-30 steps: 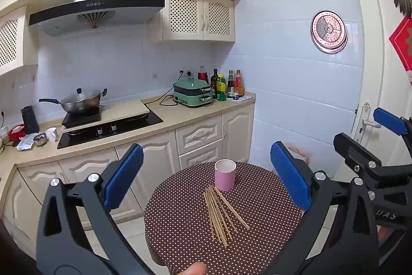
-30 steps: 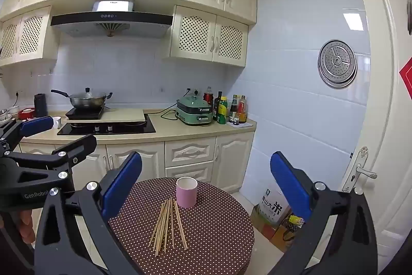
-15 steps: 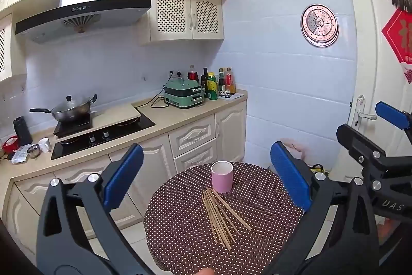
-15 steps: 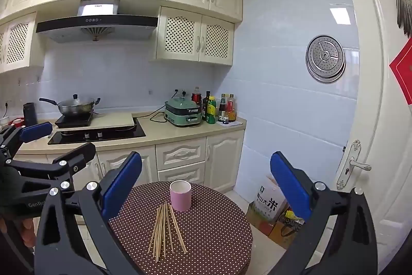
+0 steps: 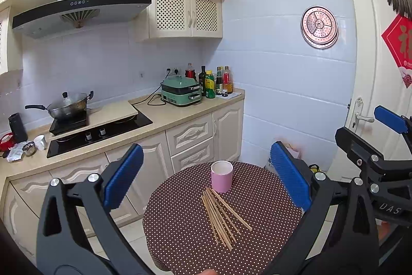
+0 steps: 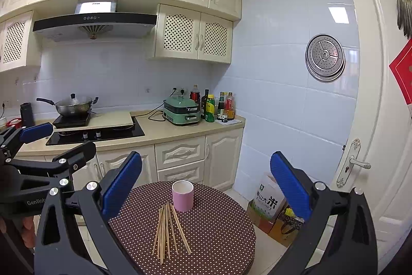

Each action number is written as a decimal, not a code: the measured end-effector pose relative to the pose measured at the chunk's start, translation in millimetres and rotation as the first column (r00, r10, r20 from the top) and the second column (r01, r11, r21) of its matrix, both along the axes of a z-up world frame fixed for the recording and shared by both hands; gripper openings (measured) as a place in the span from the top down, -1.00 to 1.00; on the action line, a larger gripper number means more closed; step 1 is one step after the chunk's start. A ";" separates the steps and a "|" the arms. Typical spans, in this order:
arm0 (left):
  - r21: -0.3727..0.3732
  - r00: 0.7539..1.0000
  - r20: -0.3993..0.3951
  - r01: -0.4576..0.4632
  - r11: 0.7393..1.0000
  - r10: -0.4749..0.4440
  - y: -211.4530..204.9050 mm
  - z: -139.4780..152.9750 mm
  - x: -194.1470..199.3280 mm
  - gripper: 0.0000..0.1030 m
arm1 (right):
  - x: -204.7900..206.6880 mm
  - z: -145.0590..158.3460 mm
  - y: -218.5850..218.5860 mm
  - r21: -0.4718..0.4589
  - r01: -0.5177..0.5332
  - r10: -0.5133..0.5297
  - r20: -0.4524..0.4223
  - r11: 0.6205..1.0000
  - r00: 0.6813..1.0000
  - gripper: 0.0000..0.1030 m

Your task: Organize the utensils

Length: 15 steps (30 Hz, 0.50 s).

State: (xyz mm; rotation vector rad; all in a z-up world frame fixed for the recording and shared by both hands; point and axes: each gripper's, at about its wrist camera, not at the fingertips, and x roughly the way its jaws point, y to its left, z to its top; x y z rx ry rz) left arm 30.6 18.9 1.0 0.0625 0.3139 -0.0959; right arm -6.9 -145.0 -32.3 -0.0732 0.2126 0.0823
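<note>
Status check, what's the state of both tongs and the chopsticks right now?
Left tongs open, empty; right tongs open, empty. Chopsticks loose on dotted table, beside upright pink cup. Nothing blocking.

A round table [image 5: 180, 236] covered in brown polka-dot cloth carries a pink cup [image 5: 222, 176], standing upright, and a loose bundle of wooden chopsticks [image 5: 221, 217] fanned just beside the cup.

Left tool [image 5: 206, 177], right tool [image 6: 206, 179]: black frames, blue pads [image 5: 123, 175], silver screws, white lettering.
</note>
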 end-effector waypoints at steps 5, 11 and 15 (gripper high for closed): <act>-0.008 1.000 0.010 0.002 1.000 -0.002 6.0 0.8 -1.1 -0.88 | -2.8 2.9 6.1 -0.001 0.004 -0.004 0.004 1.000 1.000 -0.86; -0.018 1.000 0.021 0.007 1.000 -0.007 13.5 6.0 -5.6 -0.88 | -7.1 4.9 10.4 0.009 0.007 -0.008 0.013 1.000 1.000 -0.86; -0.035 1.000 0.026 0.011 0.999 -0.011 20.8 10.6 -7.6 -0.88 | -10.7 8.7 15.6 0.006 0.012 -0.012 0.021 1.000 1.000 -0.86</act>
